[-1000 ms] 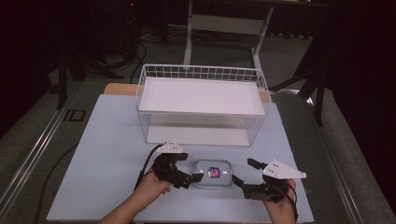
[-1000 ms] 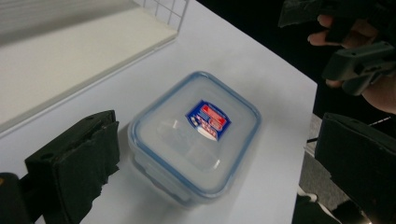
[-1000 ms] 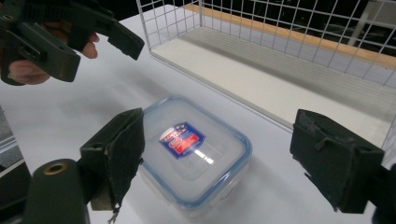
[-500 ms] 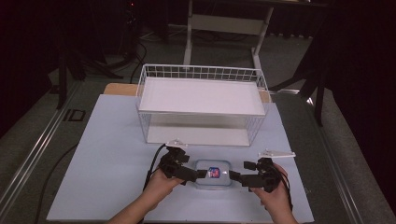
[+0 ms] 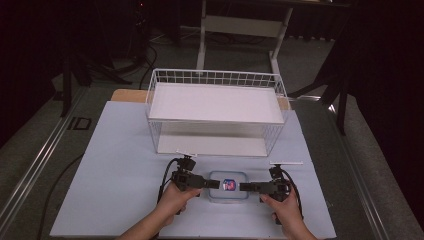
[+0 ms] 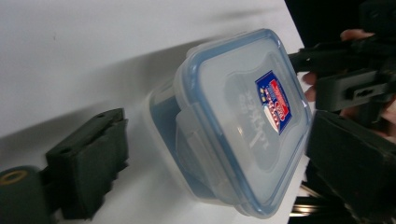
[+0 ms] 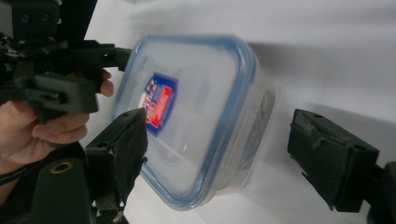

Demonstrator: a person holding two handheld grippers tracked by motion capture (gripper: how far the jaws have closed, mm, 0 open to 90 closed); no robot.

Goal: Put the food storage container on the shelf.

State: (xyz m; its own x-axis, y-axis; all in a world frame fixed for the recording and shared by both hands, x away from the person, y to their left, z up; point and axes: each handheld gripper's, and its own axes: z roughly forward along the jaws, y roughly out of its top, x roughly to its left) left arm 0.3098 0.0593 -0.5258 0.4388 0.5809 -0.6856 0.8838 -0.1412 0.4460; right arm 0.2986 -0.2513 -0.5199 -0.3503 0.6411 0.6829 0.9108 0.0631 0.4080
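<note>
**Both grippers at the container, jaws apart**

Lidded plastic container (image 5: 228,186) sits on the tabletop (image 5: 115,165) in front of the wire basket (image 5: 216,115). Left gripper (image 5: 212,184) at its left end, right gripper (image 5: 246,186) at its right. Each straddles the box, jaws spread, not clamped

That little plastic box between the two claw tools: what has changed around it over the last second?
The right gripper swung in from the box's right and turned level, so it now points at the lidded box head-on. The left gripper eased closer from the other side. Both have jaws open around the box ends, one jaw over the lid; neither has clamped yet. The box, the wire basket and the table mat stayed put.
</note>
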